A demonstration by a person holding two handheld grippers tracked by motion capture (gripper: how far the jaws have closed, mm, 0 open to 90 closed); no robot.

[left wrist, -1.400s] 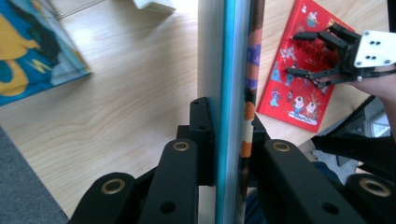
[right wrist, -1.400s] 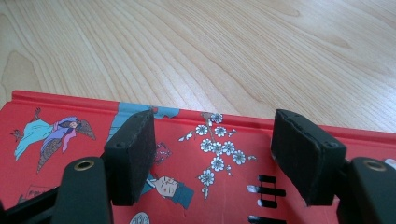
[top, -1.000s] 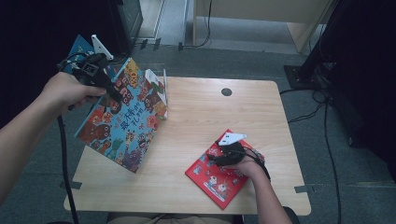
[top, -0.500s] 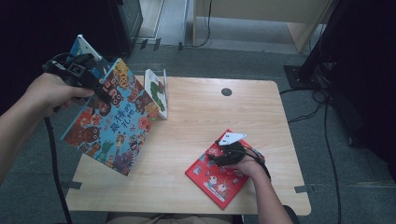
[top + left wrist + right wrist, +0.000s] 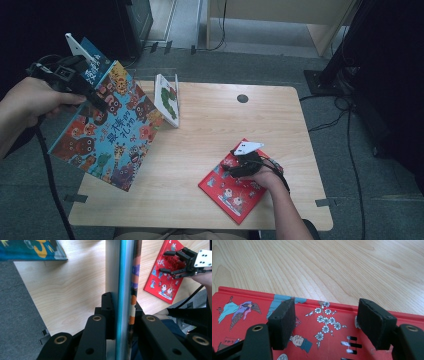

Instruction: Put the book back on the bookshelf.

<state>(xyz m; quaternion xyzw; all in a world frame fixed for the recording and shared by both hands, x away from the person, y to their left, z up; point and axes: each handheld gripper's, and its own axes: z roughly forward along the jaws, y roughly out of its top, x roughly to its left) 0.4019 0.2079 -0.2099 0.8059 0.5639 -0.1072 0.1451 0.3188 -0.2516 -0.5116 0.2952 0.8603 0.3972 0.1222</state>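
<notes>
Glossy card covers on the picture book [image 5: 107,135] — thin, stiff, broad and light, likely slick under rubber pads, so it wants holding near the spine or a firm edge, where it won't flex or swing. The left hand-held gripper [image 5: 97,102] is clamped on its upper edge; in the left gripper view the book [image 5: 125,290] runs edge-on between the closed jaws. It hangs tilted off the left side of the worktop [image 5: 210,125], clear of the surface. The right hand-held gripper [image 5: 235,167] rests over the red book [image 5: 232,187] lying flat near the front right — jaws apart, gripping nothing.
</notes>
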